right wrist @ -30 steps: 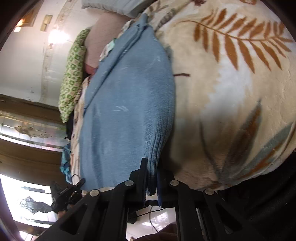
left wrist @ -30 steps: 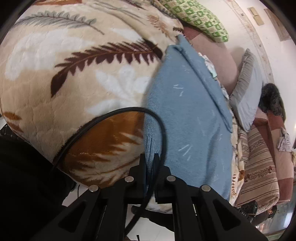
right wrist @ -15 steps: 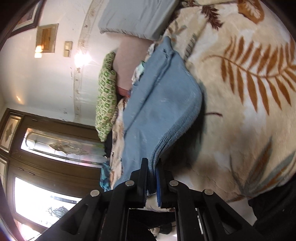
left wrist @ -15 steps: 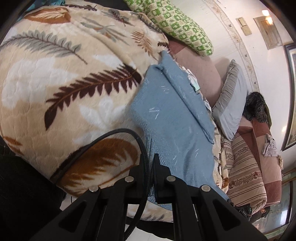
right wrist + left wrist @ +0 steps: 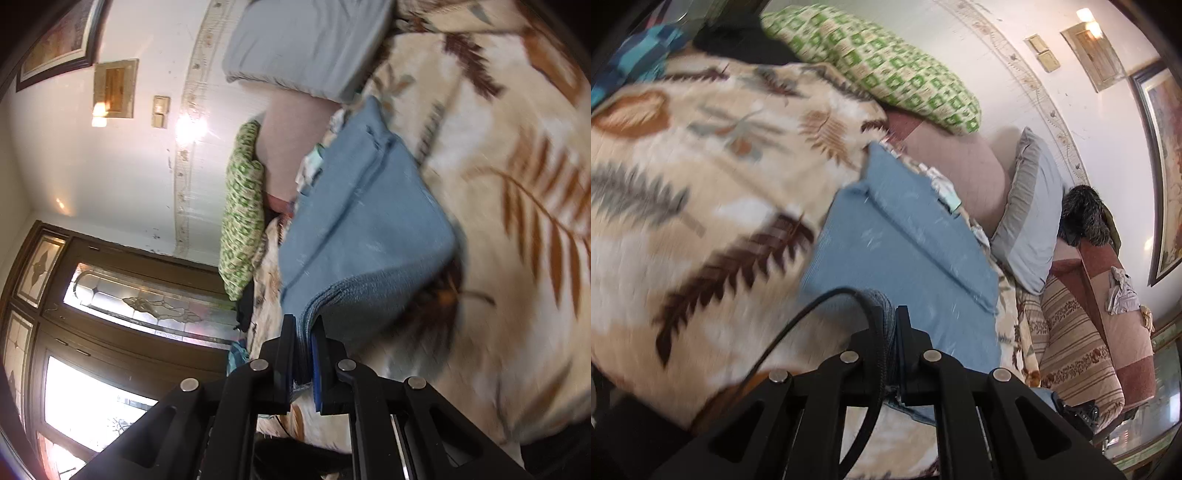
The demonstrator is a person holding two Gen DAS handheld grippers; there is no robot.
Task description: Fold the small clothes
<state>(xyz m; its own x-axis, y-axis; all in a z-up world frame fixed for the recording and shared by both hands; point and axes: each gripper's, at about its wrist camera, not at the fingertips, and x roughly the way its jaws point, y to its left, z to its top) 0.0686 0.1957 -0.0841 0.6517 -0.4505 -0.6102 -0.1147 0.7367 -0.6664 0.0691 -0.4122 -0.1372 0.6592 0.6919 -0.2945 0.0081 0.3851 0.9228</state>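
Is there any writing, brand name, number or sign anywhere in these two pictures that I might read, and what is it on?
None: no readable text in either view.
Blue garment: no label or print shows.
Leaf-print blanket: pattern only, and blurred.
Green patterned pillow: squares only, no letters.
Framed picture on the wall: too blurred to tell if it bears words.
Wall plates: plain.

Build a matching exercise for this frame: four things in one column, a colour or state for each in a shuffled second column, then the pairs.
Things:
1. blue garment
2. left gripper
3. checked pillow
4. blanket

Descriptions:
A. green and cream
B. beige with a leaf print
C. shut on a cloth edge
D. lying on the bed, near edge lifted by both grippers

Pairs: 1-D, 2-C, 3-A, 4-B
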